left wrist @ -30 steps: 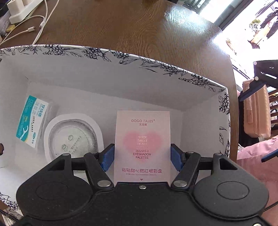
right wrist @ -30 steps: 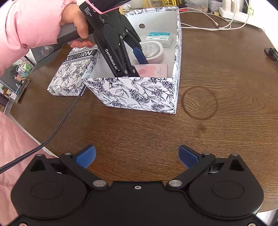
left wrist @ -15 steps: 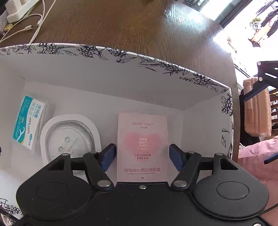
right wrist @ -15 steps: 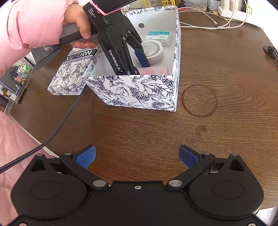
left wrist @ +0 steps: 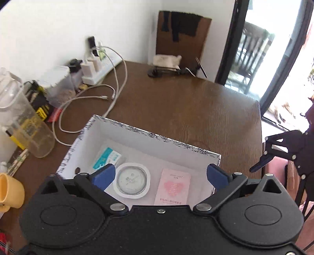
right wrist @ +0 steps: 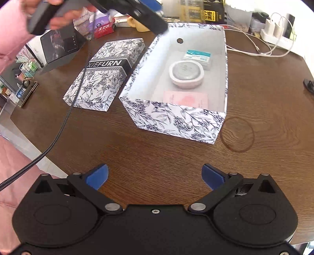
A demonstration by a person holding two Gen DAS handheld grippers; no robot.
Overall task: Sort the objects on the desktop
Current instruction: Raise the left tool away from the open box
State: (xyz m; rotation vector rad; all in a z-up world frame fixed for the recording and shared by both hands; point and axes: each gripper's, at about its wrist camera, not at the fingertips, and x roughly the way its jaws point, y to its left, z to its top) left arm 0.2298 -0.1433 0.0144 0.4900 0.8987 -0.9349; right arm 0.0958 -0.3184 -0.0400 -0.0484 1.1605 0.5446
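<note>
While the left gripper (left wrist: 162, 175) hangs above the white cardboard box with the black floral print (right wrist: 176, 119), its blue-padded fingers (left wrist: 103, 175) stand wide apart and hold nothing. Below and between them, flat on the box floor, lies the pale pink rectangular eyeshadow palette card with a pink heart (left wrist: 172, 189), clear of both pads. Just beside the card sits the round grey-lidded cup with a white rim (left wrist: 131, 181), and past that the flat teal-and-white floss packet (left wrist: 107, 158); from the left wrist camera the left pad overlaps the packet's near corner. All three lie in a row along the floor.

From the right wrist camera, the right gripper (right wrist: 155, 175) hovers over the dark wood-grain tabletop (right wrist: 157, 149), fingers (right wrist: 213, 176) spread, empty, well apart from the box. A faint ring mark (right wrist: 237, 134) shows in the grain beside the box's near corner. The matching floral lid with a black band (right wrist: 104, 74) rests left of the box. A person's hand in a pink sleeve (right wrist: 57, 17) grips the left tool's handle, blurred.

Compared with one second ago: the pads then clamped the card upright inside the box; since then they have let go, the card lies flat, and the left gripper has risen out of the box.
</note>
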